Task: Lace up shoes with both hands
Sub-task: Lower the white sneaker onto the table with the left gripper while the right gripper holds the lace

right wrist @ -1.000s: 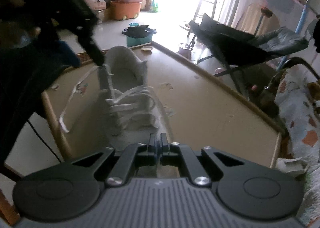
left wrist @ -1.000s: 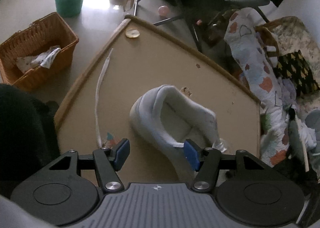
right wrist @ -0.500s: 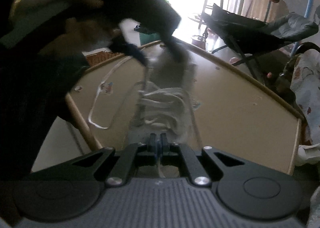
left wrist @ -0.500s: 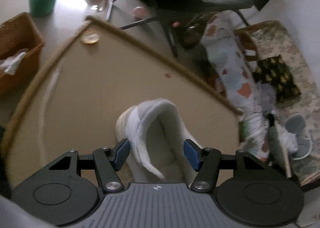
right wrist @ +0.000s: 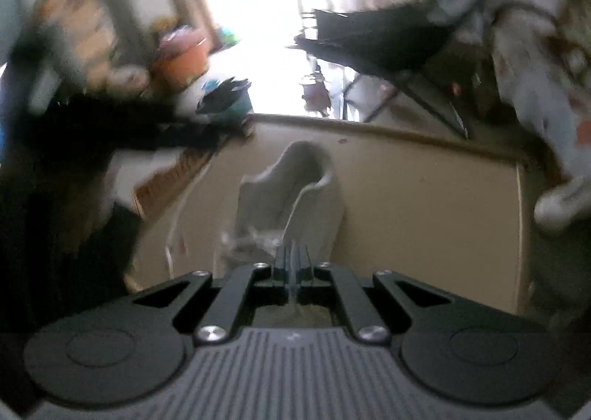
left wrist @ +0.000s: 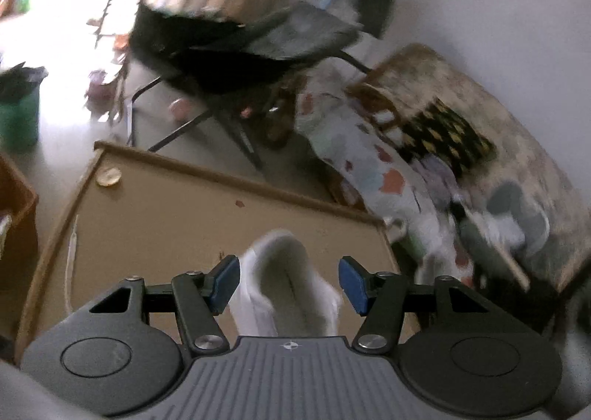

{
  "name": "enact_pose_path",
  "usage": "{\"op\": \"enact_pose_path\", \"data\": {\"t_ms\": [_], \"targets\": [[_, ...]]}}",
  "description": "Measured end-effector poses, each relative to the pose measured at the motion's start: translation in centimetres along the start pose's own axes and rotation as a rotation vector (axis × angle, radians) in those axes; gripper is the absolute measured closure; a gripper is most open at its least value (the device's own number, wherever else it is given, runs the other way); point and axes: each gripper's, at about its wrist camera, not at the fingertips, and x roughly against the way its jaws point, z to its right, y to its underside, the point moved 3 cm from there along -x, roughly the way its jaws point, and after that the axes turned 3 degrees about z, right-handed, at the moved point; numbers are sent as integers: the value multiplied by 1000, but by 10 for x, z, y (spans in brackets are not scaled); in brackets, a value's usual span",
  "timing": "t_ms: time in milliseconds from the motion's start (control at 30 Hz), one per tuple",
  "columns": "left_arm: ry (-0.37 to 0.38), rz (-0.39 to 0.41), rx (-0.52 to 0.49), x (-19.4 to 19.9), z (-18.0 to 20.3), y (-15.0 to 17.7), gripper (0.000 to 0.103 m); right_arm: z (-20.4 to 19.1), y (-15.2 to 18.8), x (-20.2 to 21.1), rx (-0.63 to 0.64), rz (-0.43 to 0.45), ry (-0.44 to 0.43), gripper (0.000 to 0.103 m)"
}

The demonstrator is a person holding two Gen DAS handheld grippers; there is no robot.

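Right tongs (right wrist: pixel 291 261) clenched on the lace (right wrist: pixel 293 294); left tongs (left wrist: pixel 284 281) released, straddling the shoe (left wrist: pixel 286 287) heel, lower centre on the counter (left wrist: pixel 166 213). We risk dragging the unheld shoe.

— What is the shoe (left wrist: pixel 284 287) made of?
— White cloth, a matt mesh outside with a soft fleecy lining. The shoelace (left wrist: pixel 71 265) at the left edge of the frame is flat white woven tape.
— And the tabletop (left wrist: pixel 177 213)?
— Matt tan board, smooth but spotted, with a paler wooden rim.
— The left gripper (left wrist: pixel 288 281)?
— Matt black plastic arms, shiny metal screws, blue rubbery pads, a ribbed grey plastic body. The right gripper (right wrist: pixel 293 257) has the same finish.
— Anything else?
— In the upper middle, a folding chair (left wrist: pixel 258 47) of dark cloth on thin metal legs; at right, a patterned quilt (left wrist: pixel 369 169) of soft cloth.
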Motion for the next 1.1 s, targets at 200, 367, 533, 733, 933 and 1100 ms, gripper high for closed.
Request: {"op": "enact_pose_path", "data": {"t_ms": [200,367,533,733,933,1100], "targets": [[75,4,-110,16,32,25,42,14,-30,-2,-202,11,-43,100],[84,-25,-126,12,31,40,42,3,-34,-10,-226,8,-68,100],[-38,-29,-67,18,-4,40,42,-2,-25,-10,-40,-4,112,98],[-65,-50,171,22,-56,42,42,2,16,-13,113,-162,102,96],[-76,-73,187,17,-62,50,42,-6,52,-18,174,-316,50,95],[-56,-91,146,14,-54,51,42,-11,61,-37,231,-364,121,83]]}}
